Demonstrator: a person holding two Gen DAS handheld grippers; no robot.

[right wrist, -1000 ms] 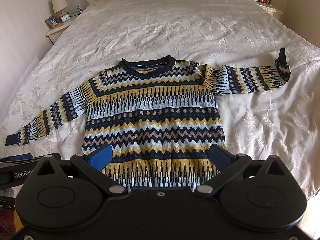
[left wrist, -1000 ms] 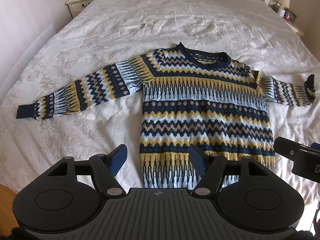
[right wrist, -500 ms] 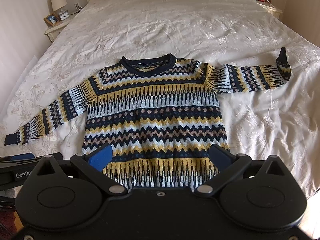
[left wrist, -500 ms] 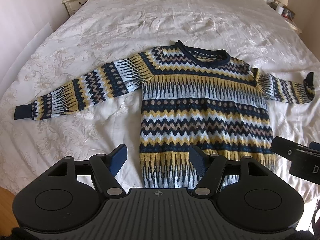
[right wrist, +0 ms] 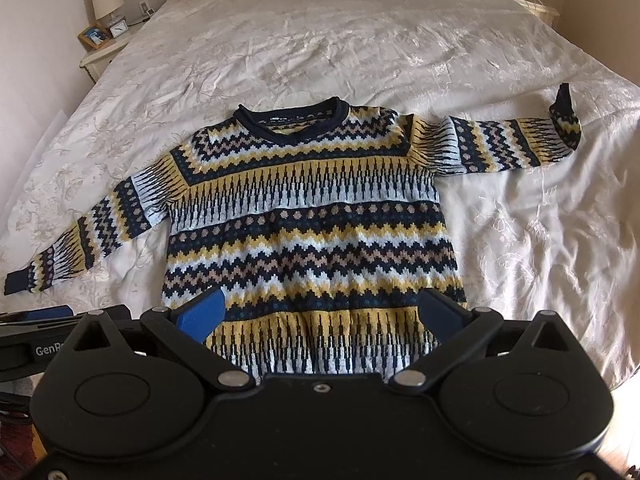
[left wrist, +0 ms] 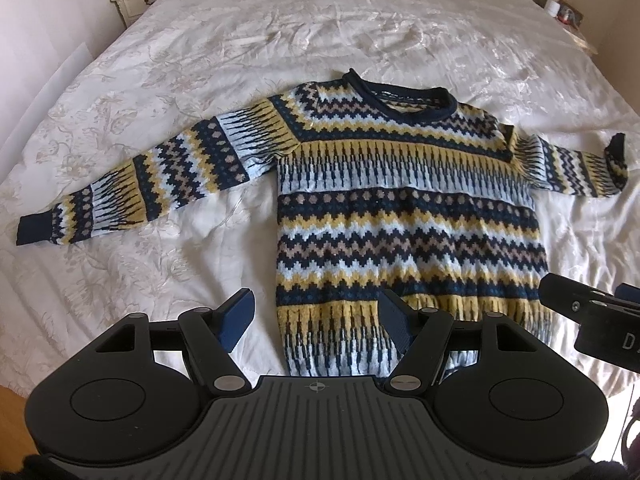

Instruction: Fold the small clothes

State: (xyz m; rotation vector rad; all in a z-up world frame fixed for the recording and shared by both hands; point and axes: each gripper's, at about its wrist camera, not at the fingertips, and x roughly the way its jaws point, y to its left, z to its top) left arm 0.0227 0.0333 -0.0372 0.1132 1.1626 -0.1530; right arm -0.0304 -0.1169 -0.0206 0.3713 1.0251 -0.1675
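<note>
On white bedspread (left wrist: 360, 32): patterned sweater (left wrist: 400, 216) flat, collar toward headboard, hem nearest grippers, sleeves spread sideways. Left gripper (left wrist: 318, 322) and right gripper (right wrist: 320, 314) above hem, jaws apart, holding nothing.

You can read "GenR", cut off by the right gripper's body, in white on the black body of the left gripper (right wrist: 38, 350), at the lower left of the right wrist view. In the left wrist view, the right gripper (left wrist: 608, 338) shows a white "D" at the frame's right edge. The sweater (right wrist: 308, 216) neck label is too small to read.
</note>
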